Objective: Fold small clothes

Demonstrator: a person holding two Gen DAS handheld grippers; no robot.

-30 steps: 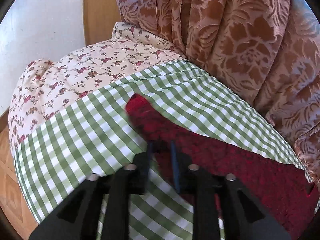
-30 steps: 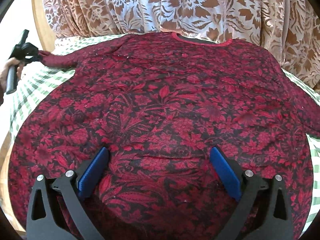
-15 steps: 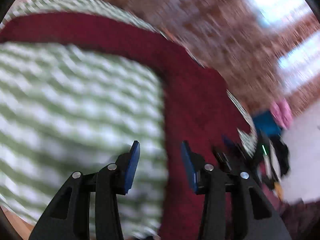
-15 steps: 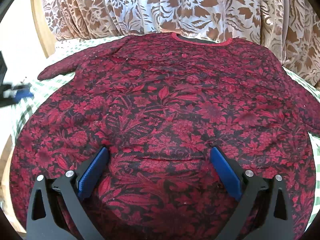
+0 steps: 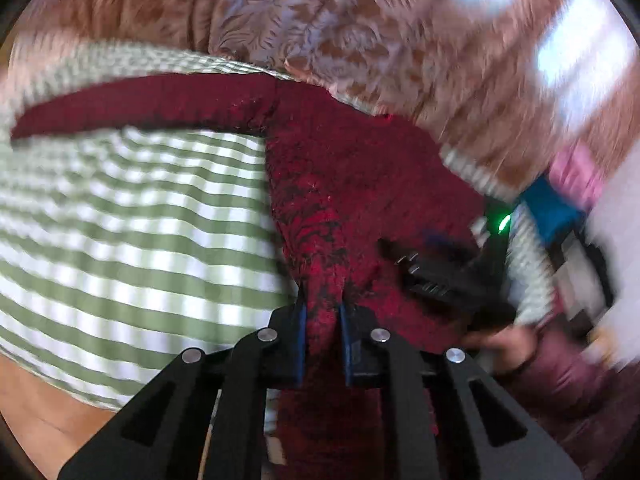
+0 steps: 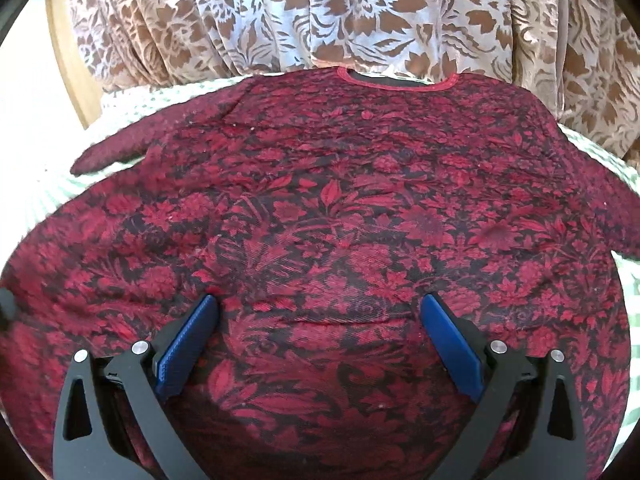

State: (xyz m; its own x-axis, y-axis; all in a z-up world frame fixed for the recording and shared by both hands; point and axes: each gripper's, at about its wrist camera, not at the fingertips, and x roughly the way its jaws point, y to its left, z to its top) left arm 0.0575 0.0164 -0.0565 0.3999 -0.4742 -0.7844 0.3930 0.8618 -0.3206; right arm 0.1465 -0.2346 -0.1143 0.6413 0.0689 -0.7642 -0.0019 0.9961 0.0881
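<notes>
A red and black floral long-sleeved top (image 6: 340,220) lies flat on a green-checked cloth (image 5: 120,232), neckline at the far side, left sleeve (image 6: 120,152) stretched out. My left gripper (image 5: 322,300) is shut on the top's (image 5: 352,160) lower left side edge, with fabric bunched between its blue pads. My right gripper (image 6: 320,312) is open, its blue pads (image 6: 188,344) resting on the lower middle of the top. It also shows in the left wrist view (image 5: 448,272), blurred.
A brown and white floral curtain (image 6: 320,12) hangs right behind the surface. A wooden frame (image 6: 68,60) stands at the far left. Blue and pink items (image 5: 560,196) lie past the right side, blurred.
My left gripper let go of the sleeve end, swung over to the top's lower left edge and shut on it. My right gripper stayed open in place.
</notes>
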